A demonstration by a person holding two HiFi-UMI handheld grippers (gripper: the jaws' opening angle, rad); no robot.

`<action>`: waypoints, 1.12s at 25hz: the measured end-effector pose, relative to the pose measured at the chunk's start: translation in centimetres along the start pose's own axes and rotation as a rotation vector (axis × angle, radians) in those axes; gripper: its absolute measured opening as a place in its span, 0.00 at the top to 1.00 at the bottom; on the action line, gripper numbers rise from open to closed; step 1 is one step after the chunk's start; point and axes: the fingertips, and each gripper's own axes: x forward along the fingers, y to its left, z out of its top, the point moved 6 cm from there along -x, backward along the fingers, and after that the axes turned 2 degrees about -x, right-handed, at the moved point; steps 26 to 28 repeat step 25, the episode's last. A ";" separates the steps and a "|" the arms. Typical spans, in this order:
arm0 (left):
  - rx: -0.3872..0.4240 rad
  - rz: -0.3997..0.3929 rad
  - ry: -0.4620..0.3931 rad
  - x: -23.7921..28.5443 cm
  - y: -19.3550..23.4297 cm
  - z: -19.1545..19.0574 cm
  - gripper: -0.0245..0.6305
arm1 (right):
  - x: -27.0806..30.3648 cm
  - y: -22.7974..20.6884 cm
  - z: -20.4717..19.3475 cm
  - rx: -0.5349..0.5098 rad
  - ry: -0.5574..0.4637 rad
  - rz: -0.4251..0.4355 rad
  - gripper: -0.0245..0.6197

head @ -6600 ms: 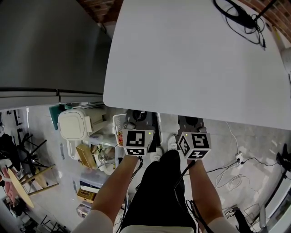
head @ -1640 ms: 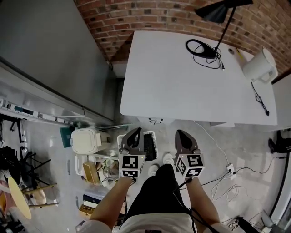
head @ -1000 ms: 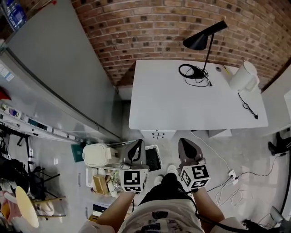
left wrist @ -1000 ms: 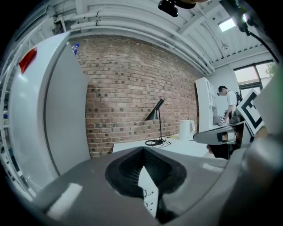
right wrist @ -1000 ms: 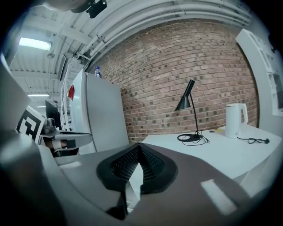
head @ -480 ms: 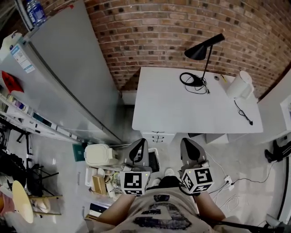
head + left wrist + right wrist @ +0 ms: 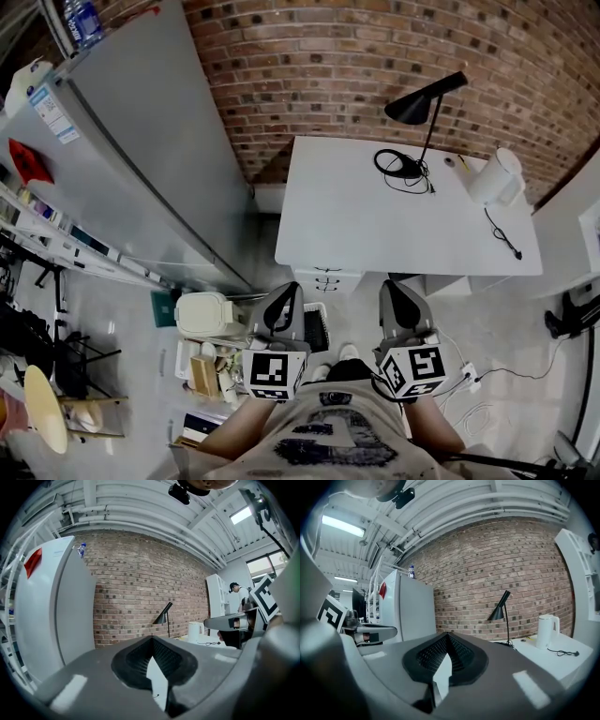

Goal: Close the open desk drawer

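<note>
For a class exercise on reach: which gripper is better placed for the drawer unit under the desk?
Left, probably: the left gripper sits nearly in line with the drawer unit; the right gripper is further aside. Both shut, empty.

Left dark-grey two-jaw gripper (image 7: 284, 296): held low before torso, fingers pointing forward, jaws pressed together at tips, nothing between. Black-and-white marker cube (image 7: 271, 373) sits behind fingers, at wrist end. Right dark-grey two-jaw gripper (image 7: 397, 291): beside left one, apart, parallel, jaws likewise together, empty. Bare forearms (image 7: 236, 433) run back from fingers toward body.
</note>
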 end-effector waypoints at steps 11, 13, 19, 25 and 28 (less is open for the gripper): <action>0.004 -0.006 -0.019 -0.2 -0.5 0.2 0.96 | -0.6 0.5 -0.4 0.016 0.004 -0.006 0.93; 0.010 -0.011 -0.027 -0.2 -0.7 0.4 0.96 | -0.7 0.6 -0.4 0.017 -0.001 -0.005 0.93; 0.010 -0.008 -0.017 -0.5 -0.9 0.1 0.96 | -1.1 0.7 -0.4 0.019 -0.001 -0.003 0.93; 0.004 -0.006 -0.016 -0.9 -1.1 0.0 0.96 | -1.7 0.8 -0.7 0.027 0.006 -0.008 0.93; 0.004 -0.006 -0.016 -0.9 -1.1 0.0 0.96 | -1.7 0.8 -0.7 0.027 0.006 -0.008 0.93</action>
